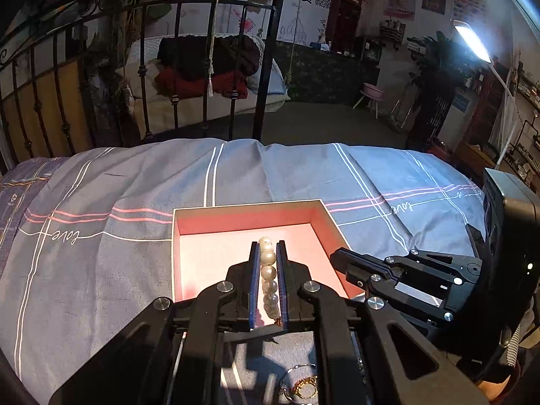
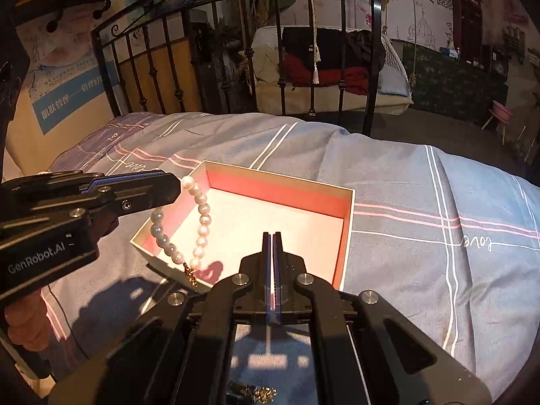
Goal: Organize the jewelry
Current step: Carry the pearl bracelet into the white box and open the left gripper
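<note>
My left gripper [image 1: 268,246] is shut on a pearl bracelet [image 1: 269,273] and holds it above the near left part of an open pink box [image 1: 243,217] on the bed. In the right wrist view the pearl bracelet [image 2: 199,226] hangs as a loop from the left gripper [image 2: 175,187], its gold clasp dangling over the box's [image 2: 280,185] near rim. My right gripper [image 2: 272,236] is shut and empty, just above the box's near edge; it shows at the right in the left wrist view [image 1: 337,256].
A gold ring and thin bangle [image 1: 303,384] lie on the blue-grey bedspread [image 1: 118,270] below the left gripper. More gold jewelry [image 2: 260,393] lies under the right gripper. A black metal bed frame [image 1: 263,67] stands behind.
</note>
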Available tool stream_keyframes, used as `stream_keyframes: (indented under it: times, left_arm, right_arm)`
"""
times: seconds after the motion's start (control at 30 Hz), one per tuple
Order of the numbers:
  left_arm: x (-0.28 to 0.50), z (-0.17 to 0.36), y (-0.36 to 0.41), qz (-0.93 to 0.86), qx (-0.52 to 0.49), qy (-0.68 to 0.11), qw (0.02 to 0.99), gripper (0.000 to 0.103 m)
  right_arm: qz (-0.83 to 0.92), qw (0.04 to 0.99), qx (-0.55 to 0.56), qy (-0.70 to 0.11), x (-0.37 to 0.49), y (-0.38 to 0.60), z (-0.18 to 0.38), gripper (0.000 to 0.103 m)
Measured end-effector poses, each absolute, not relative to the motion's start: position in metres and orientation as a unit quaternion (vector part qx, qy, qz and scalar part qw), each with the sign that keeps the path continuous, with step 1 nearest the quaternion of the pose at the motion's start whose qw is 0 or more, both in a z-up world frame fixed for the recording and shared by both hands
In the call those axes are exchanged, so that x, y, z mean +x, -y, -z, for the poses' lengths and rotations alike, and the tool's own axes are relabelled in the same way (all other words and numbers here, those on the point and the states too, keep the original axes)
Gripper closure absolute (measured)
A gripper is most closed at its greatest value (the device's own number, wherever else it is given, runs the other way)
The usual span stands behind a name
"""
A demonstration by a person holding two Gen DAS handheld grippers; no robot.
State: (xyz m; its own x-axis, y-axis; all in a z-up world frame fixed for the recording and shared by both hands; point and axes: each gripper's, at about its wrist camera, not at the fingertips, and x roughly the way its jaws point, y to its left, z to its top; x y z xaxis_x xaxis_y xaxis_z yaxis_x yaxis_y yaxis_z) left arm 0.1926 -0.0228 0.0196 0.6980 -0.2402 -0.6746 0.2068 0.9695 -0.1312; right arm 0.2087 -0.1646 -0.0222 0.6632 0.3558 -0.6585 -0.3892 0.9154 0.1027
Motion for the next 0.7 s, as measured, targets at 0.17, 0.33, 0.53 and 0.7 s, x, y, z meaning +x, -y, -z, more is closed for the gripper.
stream_keyframes:
  times: [0.17,0.33,0.53,0.7]
  left_arm:
    - [0.221,0.002,0.020,0.108,-0.026,-0.398,0.911,0.094]
    - [0.232,0.019,0.019,0.101,-0.022,-0.416,0.903,0.094]
    - [0.237,0.031,0.018,0.097,-0.024,-0.429,0.898,0.094]
    - [0.235,0.030,0.014,0.091,-0.027,-0.425,0.900,0.089]
  right_arm:
    - [-0.205,0.902,-0.033,-0.380,0.234,0.154,0.035,0.101]
    - [-0.210,0.892,-0.039,-0.400,0.245,0.146,0.052,0.101]
    - [-0.211,0.884,-0.041,-0.416,0.250,0.141,0.065,0.101]
    - [-0.205,0.887,-0.054,-0.410,0.246,0.141,0.066,0.101]
